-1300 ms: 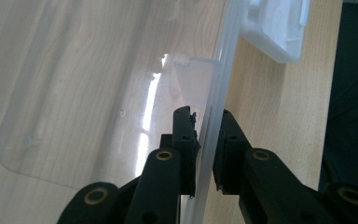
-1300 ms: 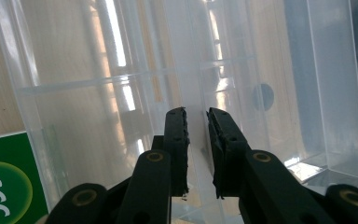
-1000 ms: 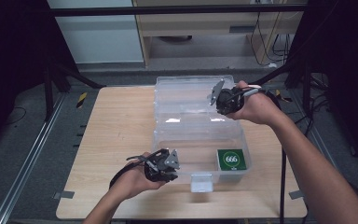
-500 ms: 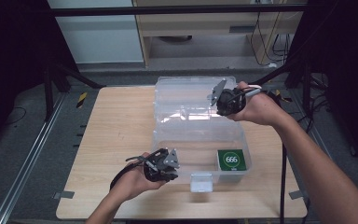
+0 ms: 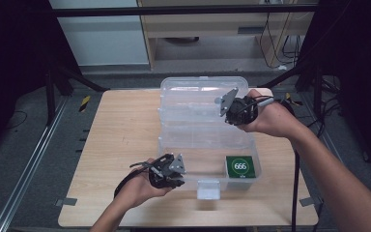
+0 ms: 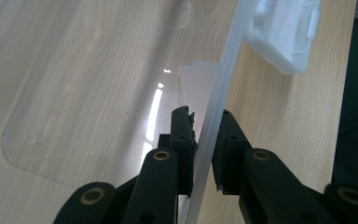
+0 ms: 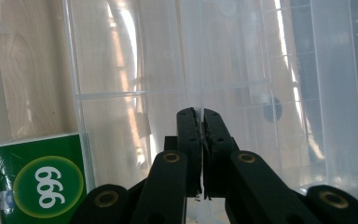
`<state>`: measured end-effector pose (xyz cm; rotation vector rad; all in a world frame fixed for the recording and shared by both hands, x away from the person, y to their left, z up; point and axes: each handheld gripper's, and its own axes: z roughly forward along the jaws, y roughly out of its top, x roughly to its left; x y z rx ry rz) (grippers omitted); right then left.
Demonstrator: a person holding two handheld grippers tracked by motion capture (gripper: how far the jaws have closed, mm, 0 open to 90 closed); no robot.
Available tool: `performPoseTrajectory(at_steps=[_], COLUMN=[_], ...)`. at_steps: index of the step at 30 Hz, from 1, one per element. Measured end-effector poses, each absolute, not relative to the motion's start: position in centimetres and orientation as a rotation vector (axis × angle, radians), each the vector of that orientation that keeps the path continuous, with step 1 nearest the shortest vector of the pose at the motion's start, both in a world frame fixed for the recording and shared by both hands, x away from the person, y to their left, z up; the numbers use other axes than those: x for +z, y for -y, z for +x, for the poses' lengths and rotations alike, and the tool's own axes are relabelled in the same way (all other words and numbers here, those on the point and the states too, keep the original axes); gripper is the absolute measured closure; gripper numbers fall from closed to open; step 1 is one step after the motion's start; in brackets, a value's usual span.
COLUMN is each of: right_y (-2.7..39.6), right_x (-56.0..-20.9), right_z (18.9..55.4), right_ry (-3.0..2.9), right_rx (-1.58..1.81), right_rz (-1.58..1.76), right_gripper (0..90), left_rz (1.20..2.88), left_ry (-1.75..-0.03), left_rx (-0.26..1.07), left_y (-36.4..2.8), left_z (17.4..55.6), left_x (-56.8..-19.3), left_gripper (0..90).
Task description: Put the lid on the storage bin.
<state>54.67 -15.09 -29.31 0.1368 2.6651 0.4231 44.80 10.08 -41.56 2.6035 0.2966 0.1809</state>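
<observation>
Fingers of the left gripper (image 5: pixel 170 171) stood narrow and clamped on the near left wall of the clear plastic box (image 5: pixel 174 107), one black pad on each side of the thin wall in the left gripper view (image 6: pixel 200 154); that hand had not shifted from a second before and seemed to be steadying the box on the wooden table (image 5: pixel 116 130). Just right of it, at the near edge, the white latch (image 5: pixel 208 189) hung loose, and the green packet (image 5: pixel 242 166) marked 666 lay in the near right corner of the box. Farther right and toward the far side, the right gripper (image 5: pixel 229 104) had just been closing its jaws, and in the right gripper view (image 7: pixel 200 140) its fingers met tightly on the thin edge of the clear lid (image 5: pixel 200 94). Compared with a second earlier, that hand had drifted slightly and risen a little with the lid in its pinch. Judging from this, the grip on the lid was now secured, so swinging it over the box looked like the move in hand.
</observation>
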Motion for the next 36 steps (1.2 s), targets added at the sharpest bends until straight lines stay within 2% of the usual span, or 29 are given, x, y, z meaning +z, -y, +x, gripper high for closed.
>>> performPoseTrajectory(at_steps=[13,34,36], right_y=[15.2,15.4,15.4], right_x=[-29.5,-29.5,-29.6], right_z=[55.3,51.6,51.0], right_ry=[-2.653,-2.600,-2.588], right_rx=[0.432,0.484,0.480], right_rz=[0.156,0.115,0.105], right_gripper=[86.8,87.5,87.4], left_rz=[2.585,2.585,2.565], left_ry=[-0.312,-0.308,-0.374], left_rx=[0.189,0.201,0.181], left_y=[-9.9,-9.9,-9.9], left_z=[44.9,44.8,44.5], left_x=[-41.6,-41.7,-41.8], left_gripper=[79.5,79.0,78.8])
